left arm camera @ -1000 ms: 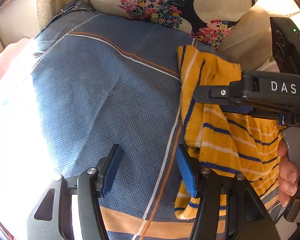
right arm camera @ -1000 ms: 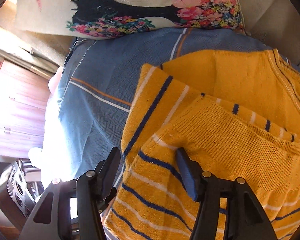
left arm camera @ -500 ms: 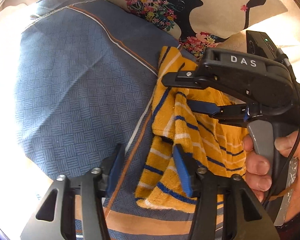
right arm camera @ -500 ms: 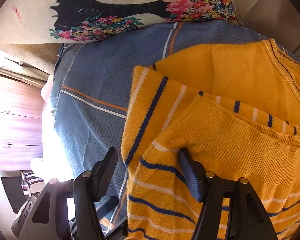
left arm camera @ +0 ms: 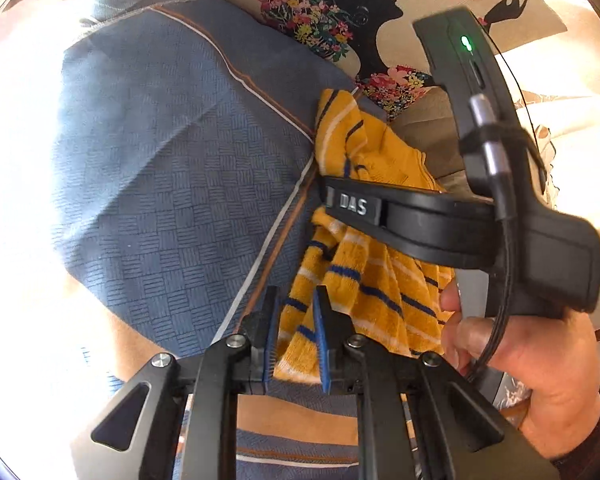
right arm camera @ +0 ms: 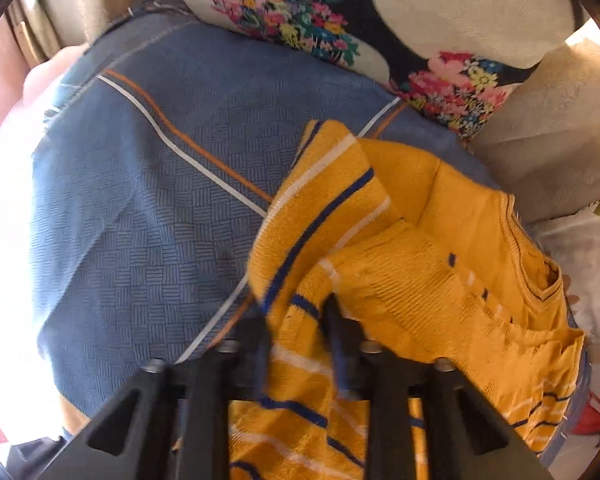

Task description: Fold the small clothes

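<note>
A small yellow sweater [right arm camera: 432, 280] with blue and white stripes lies on a blue patterned bed sheet [right arm camera: 148, 208]. It also shows in the left wrist view [left arm camera: 364, 280]. My left gripper [left arm camera: 296, 336] is shut on the sweater's striped lower edge. My right gripper [right arm camera: 300, 320] is shut on a striped fold of the same sweater; in the left wrist view its black body [left arm camera: 440, 224] reaches over the cloth, held by a hand [left arm camera: 532, 352]. The cloth is bunched and lifted between the two grippers.
A cream cushion [left arm camera: 400, 8] with a black silhouette and flowers rests at the back; it shows in the right wrist view too [right arm camera: 420, 20]. Strong sunlight washes out the sheet's left side [left arm camera: 16, 200]. A beige surface [right arm camera: 548, 140] lies to the right.
Both grippers have closed on the sweater's striped edge and pulled it up into folds. The right gripper has swung across above the cloth in the left wrist view.
</note>
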`<control>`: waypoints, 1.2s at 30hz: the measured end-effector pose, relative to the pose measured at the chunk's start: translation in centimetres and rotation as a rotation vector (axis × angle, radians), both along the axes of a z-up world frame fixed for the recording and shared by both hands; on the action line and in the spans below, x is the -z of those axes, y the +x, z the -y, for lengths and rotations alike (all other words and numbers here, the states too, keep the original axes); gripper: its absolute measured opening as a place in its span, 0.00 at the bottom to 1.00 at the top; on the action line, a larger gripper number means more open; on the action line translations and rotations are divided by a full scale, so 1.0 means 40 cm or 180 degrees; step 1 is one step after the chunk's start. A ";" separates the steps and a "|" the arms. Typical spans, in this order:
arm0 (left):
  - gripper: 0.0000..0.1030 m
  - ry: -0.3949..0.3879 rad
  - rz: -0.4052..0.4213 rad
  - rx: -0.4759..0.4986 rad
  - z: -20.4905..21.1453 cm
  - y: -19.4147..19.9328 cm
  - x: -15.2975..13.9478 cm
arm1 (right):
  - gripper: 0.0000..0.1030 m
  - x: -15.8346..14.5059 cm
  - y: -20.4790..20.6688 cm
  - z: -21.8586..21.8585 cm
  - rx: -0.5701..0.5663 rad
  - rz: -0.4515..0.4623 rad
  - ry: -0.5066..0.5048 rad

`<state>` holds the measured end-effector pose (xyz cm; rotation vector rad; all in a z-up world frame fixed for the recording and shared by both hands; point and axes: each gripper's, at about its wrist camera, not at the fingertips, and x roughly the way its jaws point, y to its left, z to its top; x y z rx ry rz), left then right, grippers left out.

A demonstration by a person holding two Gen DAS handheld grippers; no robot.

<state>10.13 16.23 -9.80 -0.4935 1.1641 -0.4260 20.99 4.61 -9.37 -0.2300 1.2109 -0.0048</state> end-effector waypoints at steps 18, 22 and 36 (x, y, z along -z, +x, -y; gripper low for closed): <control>0.28 0.0565 0.0357 0.0147 0.108 -0.103 -0.112 | 0.13 -0.156 -0.332 0.780 0.1077 0.0757 0.1706; 0.30 0.0586 0.0513 0.0524 0.272 -0.114 -0.133 | 0.13 -0.101 -0.390 0.956 0.1432 0.0792 0.1800; 0.51 0.1135 0.0791 0.1309 0.714 -0.129 -0.060 | 0.13 -0.019 -0.476 1.045 0.1572 0.0857 0.2084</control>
